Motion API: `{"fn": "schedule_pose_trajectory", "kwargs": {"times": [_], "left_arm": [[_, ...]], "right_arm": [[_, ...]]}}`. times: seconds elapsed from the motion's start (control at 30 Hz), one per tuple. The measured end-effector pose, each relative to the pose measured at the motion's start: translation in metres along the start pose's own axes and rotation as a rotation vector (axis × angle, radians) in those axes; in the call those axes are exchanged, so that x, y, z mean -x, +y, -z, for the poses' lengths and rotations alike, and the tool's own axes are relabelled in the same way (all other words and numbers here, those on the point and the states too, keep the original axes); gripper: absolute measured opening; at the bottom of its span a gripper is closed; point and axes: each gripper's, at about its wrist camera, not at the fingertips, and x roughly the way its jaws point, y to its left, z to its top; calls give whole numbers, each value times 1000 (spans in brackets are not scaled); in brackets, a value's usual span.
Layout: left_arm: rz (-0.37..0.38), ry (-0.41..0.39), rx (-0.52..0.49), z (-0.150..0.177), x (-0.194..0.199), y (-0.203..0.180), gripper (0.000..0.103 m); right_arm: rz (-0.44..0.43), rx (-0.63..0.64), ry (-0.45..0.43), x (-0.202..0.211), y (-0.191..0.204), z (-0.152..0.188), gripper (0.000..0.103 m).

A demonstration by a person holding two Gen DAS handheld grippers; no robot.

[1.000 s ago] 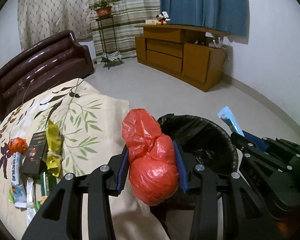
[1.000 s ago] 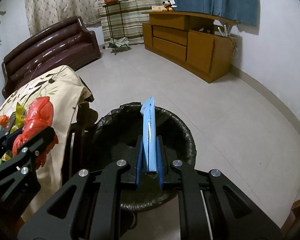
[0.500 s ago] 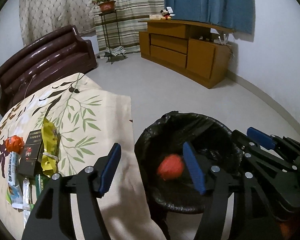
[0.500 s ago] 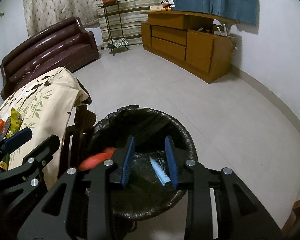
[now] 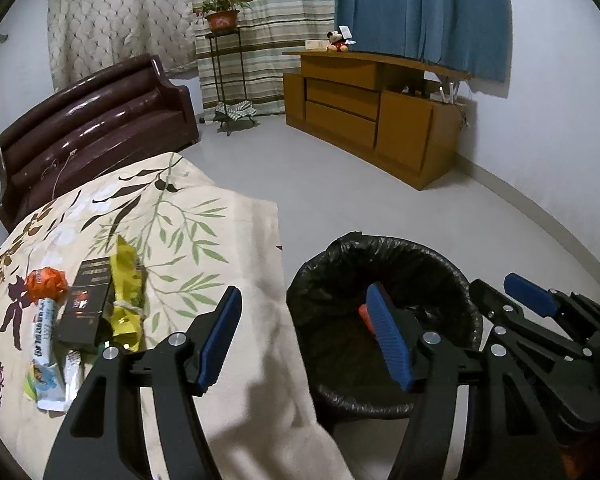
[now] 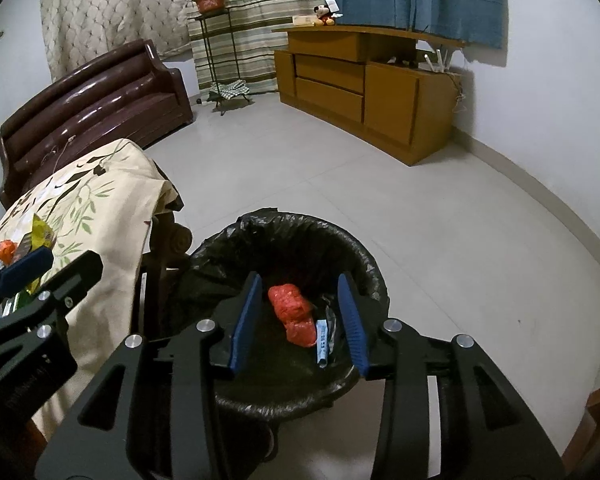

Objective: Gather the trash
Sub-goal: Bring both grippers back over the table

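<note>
Release step, judged nearly done: both hand-held grippers were held over the black-lined bin. Left hand-held gripper: jaws wide apart, nothing held. Right hand-held gripper: jaws opening, nothing between them. Withdrawal straight up is advised, clear of the liner. In the bin: 1 red bag, 1 blue wrapper. On the counter: about 6 pieces of trash, overlapping.

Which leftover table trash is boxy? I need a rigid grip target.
The black rectangular carton, lying flat between the crumpled orange wrapper and yellow packet; the others are soft.
</note>
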Motion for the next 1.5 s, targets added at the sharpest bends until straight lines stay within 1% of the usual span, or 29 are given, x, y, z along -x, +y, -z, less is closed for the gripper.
{"fn": "schedule_pose_trajectory", "kwargs": {"times": [0.1,0.2,0.37,0.6,0.83,1.03,1.23,1.5], "left_arm": [[1,-7,6,2,10,6,64],[-3,-13,13,6,20,15,64],[-22,-20,27,18,38,35,64],[-73,-28,65,37,66,76,64],[-154,-52,114,59,96,127,66],[-196,-37,160,86,108,164,66],[-227,-18,199,113,117,196,66],[-242,-6,234,135,125,215,66]], "right_arm": [[1,7,-3,7,7,4,41],[1,17,-6,15,15,8,45],[-12,39,-3,29,32,18,45],[-52,84,4,48,67,32,45],[-95,154,12,67,111,47,46],[-124,206,21,81,148,65,46],[-146,245,27,91,176,82,46],[-181,295,44,99,204,103,46]]}}
